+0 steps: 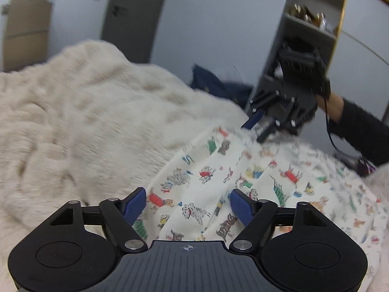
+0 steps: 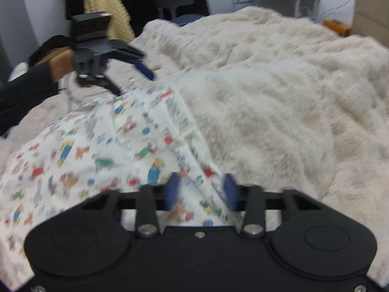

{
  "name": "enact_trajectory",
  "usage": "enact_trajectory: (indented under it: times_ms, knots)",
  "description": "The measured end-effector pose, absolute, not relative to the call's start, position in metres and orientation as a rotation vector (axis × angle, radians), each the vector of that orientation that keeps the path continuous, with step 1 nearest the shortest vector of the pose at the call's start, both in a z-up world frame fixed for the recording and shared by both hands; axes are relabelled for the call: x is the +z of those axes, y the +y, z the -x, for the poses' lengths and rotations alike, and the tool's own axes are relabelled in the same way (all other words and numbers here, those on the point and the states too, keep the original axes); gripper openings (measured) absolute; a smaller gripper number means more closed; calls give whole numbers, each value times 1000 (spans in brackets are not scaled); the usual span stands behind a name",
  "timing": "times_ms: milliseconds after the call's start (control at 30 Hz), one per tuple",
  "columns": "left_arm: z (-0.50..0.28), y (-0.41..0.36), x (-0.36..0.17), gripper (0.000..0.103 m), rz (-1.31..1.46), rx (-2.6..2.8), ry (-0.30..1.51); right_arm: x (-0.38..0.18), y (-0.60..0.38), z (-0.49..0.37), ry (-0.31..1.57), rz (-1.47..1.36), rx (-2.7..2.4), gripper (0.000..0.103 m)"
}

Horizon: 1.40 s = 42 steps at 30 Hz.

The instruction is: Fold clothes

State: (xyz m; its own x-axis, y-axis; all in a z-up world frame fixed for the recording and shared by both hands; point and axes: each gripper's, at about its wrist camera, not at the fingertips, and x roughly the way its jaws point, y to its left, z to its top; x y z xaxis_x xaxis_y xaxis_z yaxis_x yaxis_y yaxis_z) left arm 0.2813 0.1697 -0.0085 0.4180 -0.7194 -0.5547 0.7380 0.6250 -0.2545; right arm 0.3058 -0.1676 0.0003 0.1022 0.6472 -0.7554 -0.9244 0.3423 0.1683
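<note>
Your printed garment [image 1: 255, 182], white with small colourful dogs, lies rumpled on the cream fluffy blanket [image 1: 85, 121] that covers the bed. Your left gripper [image 1: 188, 203] hangs over the garment's near edge with its blue pads [image 1: 135, 204] spread apart, released, cloth showing between them but not pressed. Your right gripper [image 2: 200, 191] sits over the garment's edge beside the bare blanket; its jaws stand narrowly apart with a fold of cloth between, though blur hides whether they pinch it
</note>
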Motion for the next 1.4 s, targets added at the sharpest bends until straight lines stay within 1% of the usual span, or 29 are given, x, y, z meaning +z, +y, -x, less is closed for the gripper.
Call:
enact_trajectory:
  times_ms: [33,67,133,233,333,467,567,633,700,733,767,800,933,1133,1200,1300,1333,1367,1400]
  knots:
    - [-283,169,-10,61,-21,-942,682,0,-170,-306,857,392,1218,17]
    - [-284,170,-11,57,-17,-960,679,1,-173,-305,851,392,1232,15]
    - [-278,175,-10,53,-36,-966,656,3,-180,-303,831,398,1247,15]
    - [-264,178,-6,51,-86,-968,617,9,-189,-298,775,428,1228,18]
    - [-261,175,-9,44,-124,-980,613,15,-191,-288,667,463,1203,20]
    - [-261,168,-11,34,-154,-994,614,16,-187,-282,625,463,1244,20]
    - [-261,160,-9,30,-190,-1002,608,8,-172,-277,620,542,1257,20]
    - [-260,158,-10,29,-197,-1006,604,3,-164,-276,616,582,1251,20]
    - [-261,155,-11,29,-202,-1021,608,0,-160,-276,623,589,1254,14]
    - [-260,155,-11,24,-207,-1023,606,-1,-158,-276,623,592,1257,5]
    - [-260,155,-10,8,-213,-1027,604,-2,-156,-277,621,596,1262,0]
    - [-259,155,-9,4,-220,-1028,601,1,-155,-277,611,595,1263,0]
    - [-250,162,5,1,-268,-1013,563,17,-165,-284,551,528,1249,0]
    - [-261,184,34,0,-237,-973,479,38,-178,-293,498,480,1232,0]
    - [-275,183,33,0,-229,-966,500,37,-174,-300,501,478,1215,0]
    - [-297,173,15,1,-245,-906,572,20,-161,-311,545,520,1134,0]
    - [-306,169,7,1,-248,-875,600,15,-158,-314,560,527,1096,2]
    - [-310,166,1,3,-257,-832,619,11,-155,-316,576,532,1054,10]
    - [-306,165,-2,6,-273,-773,619,8,-157,-315,587,535,1012,15]
